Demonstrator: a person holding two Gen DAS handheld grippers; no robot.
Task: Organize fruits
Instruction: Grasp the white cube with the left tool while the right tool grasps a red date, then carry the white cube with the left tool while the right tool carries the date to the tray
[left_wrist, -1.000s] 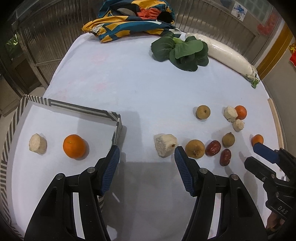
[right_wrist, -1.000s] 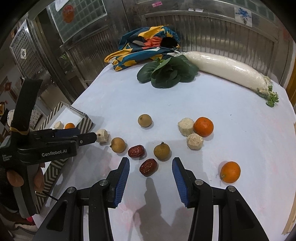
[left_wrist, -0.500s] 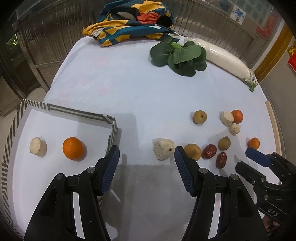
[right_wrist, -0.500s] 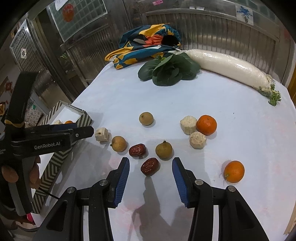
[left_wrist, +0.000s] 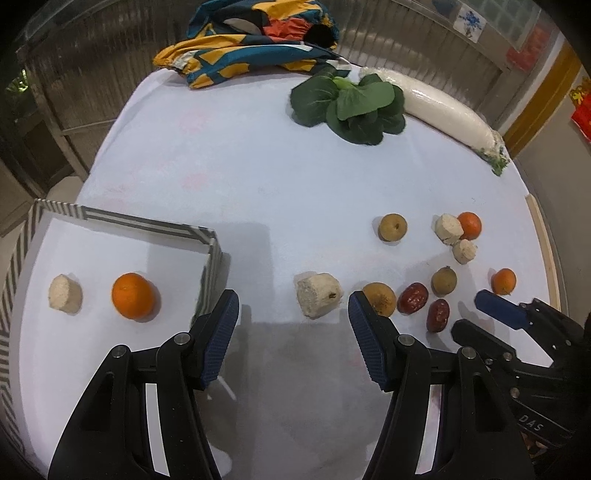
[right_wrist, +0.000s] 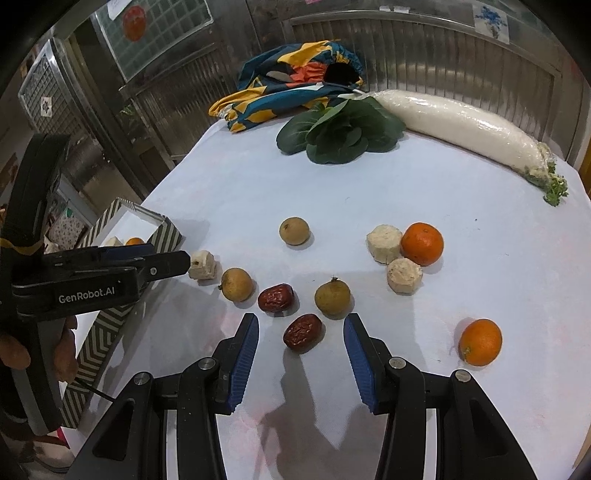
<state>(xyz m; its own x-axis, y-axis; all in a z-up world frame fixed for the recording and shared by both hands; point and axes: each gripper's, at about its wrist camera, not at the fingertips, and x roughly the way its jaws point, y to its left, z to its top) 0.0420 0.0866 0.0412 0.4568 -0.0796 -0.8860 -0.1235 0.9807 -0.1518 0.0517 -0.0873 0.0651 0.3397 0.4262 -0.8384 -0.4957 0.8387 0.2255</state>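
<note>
Hovering my left gripper (left_wrist: 293, 319) with jaws apart and empty, I see the pale chunk (left_wrist: 317, 299) just ahead between its fingertips; my right gripper (right_wrist: 301, 345) gapes around a red date (right_wrist: 303, 332), untouched.

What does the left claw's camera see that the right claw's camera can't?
Only the left view shows the whole inside of the striped box, with an orange and a pale chunk lying apart. Only the right view shows a hand gripping the left claw's handle. Both show the two red dates, the leafy greens and the white radish.
</note>
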